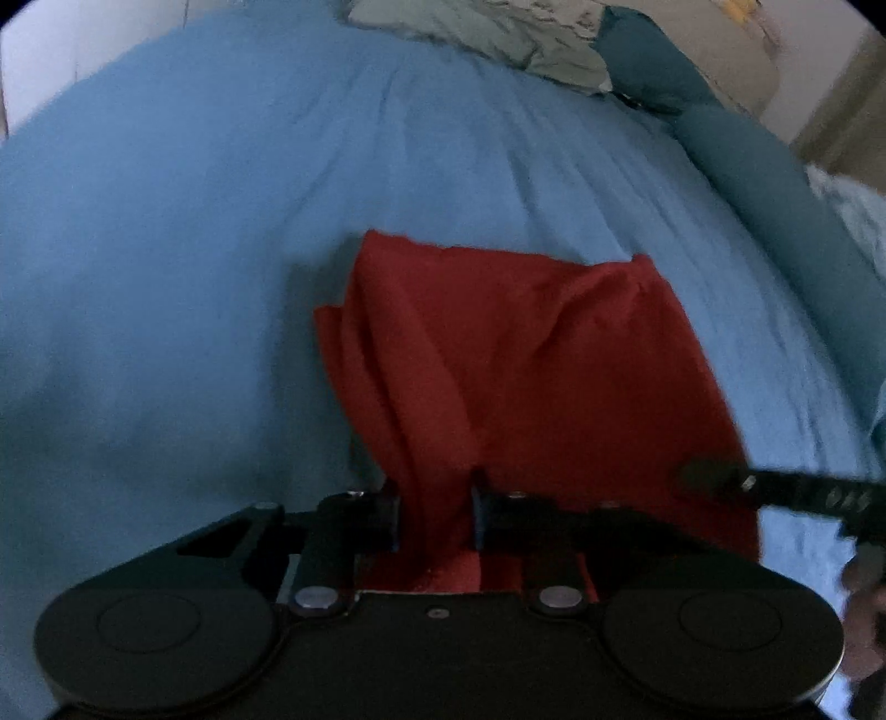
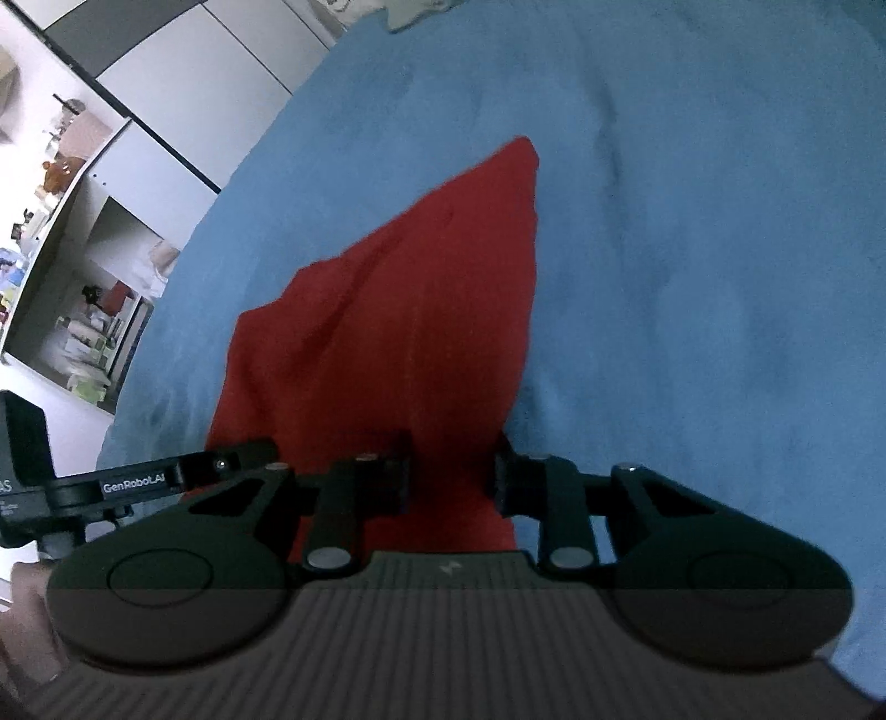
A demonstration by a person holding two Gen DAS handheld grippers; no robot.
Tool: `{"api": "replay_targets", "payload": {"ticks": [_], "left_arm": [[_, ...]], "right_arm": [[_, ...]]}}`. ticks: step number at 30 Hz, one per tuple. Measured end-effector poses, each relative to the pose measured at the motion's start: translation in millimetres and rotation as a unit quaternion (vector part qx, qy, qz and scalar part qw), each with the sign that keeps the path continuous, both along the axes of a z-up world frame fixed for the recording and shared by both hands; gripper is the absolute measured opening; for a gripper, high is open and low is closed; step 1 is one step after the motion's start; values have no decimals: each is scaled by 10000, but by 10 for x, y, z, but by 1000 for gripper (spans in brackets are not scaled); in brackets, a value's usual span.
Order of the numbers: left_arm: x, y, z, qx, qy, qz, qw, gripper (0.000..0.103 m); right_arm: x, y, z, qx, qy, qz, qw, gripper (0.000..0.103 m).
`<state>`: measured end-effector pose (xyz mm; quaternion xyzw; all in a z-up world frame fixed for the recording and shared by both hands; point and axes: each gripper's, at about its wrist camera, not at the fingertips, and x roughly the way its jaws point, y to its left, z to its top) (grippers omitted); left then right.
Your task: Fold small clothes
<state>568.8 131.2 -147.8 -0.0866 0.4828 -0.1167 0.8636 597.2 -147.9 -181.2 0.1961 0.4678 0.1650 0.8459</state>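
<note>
A small red garment (image 1: 515, 354) hangs above the blue bedsheet (image 1: 194, 232). My left gripper (image 1: 434, 512) is shut on its near edge, with cloth bunched between the fingers. My right gripper (image 2: 454, 471) is shut on another part of the red garment (image 2: 410, 310), which stretches away from it to a far point. The right gripper's finger (image 1: 786, 490) shows at the right edge of the left wrist view. The left gripper's finger (image 2: 138, 482) shows at the left of the right wrist view.
The blue sheet (image 2: 692, 277) covers the bed. A pale patterned pillow (image 1: 498, 27) and a dark teal blanket (image 1: 764, 183) lie at the far right. White shelves with small items (image 2: 83, 277) stand left of the bed.
</note>
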Motion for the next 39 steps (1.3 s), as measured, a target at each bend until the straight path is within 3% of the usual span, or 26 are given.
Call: {"api": "replay_targets", "payload": {"ticks": [6, 9, 13, 18, 21, 24, 26, 28, 30, 32, 35, 39], "left_arm": [[-368, -286, 489, 132, -335, -189, 9992, 22], [-715, -557, 764, 276, -590, -367, 9972, 22], [-1307, -937, 935, 80, -613, -337, 9975, 22], [-1951, -1384, 677, 50, -309, -347, 9989, 22], [-2155, -1600, 312, 102, -90, -441, 9989, 22], [-2265, -1727, 93, 558, -215, -372, 9975, 23], [-2297, -1720, 51, 614, -328, -364, 9969, 28], [-2258, -1798, 18, 784, -436, -344, 9954, 46], [-2268, -1788, 38, 947, -576, -313, 9933, 59], [-2353, -1705, 72, 1136, -709, -246, 9907, 82], [-2408, -1570, 90, 1206, -834, -85, 9892, 85], [-2490, -1386, -63, 1251, -918, 89, 9878, 86]], "right_arm": [[-250, -71, 498, 36, -374, 250, 9990, 37], [-564, -335, 755, 117, -484, 313, 9983, 37], [-1067, -746, 996, 116, -537, 274, 9981, 37], [-1775, -1121, 975, -249, -335, 229, 9989, 37], [-2091, -1266, 639, -634, -86, 151, 9978, 37], [-2267, -1442, 204, -760, 212, -113, 9968, 38], [-2343, -1550, 45, -593, 123, -268, 9978, 45], [-2361, -1579, 2, -640, 21, -247, 9976, 51], [-2350, -1580, 28, -717, -44, -279, 9970, 65], [-2399, -1607, 114, -808, -102, -303, 9962, 84], [-2500, -1657, 238, -969, -318, -525, 9934, 101], [-2558, -1758, 173, -1191, -466, -736, 9891, 102]]}}
